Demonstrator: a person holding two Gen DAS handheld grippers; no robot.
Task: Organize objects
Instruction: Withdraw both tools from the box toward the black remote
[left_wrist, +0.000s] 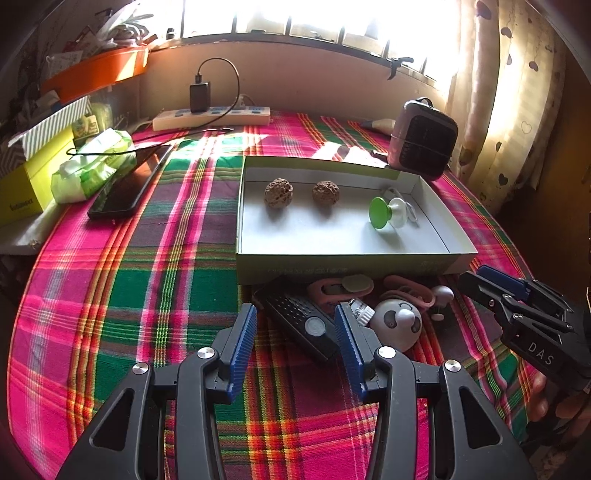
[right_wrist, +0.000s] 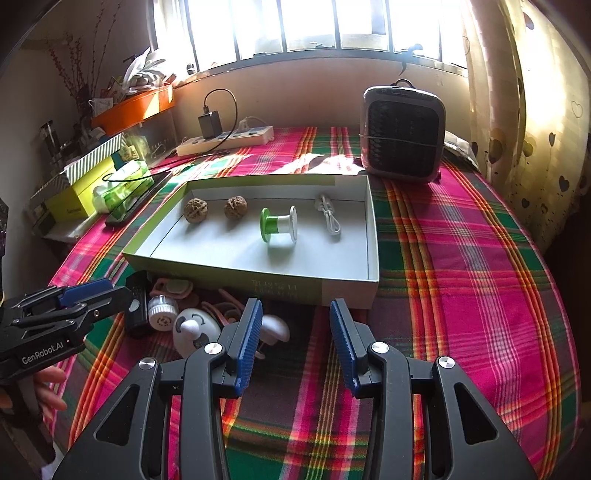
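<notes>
Ribbed blue pads line the left gripper, its fingers spread apart around a black perforated device lying on the plaid cloth. Just beside it sits a smooth round panda toy. Equally released, the right gripper hovers over bare cloth in front of the shallow cardboard tray, which holds two wrinkled walnuts, a green-and-white spool and a coiled white cable.
</notes>
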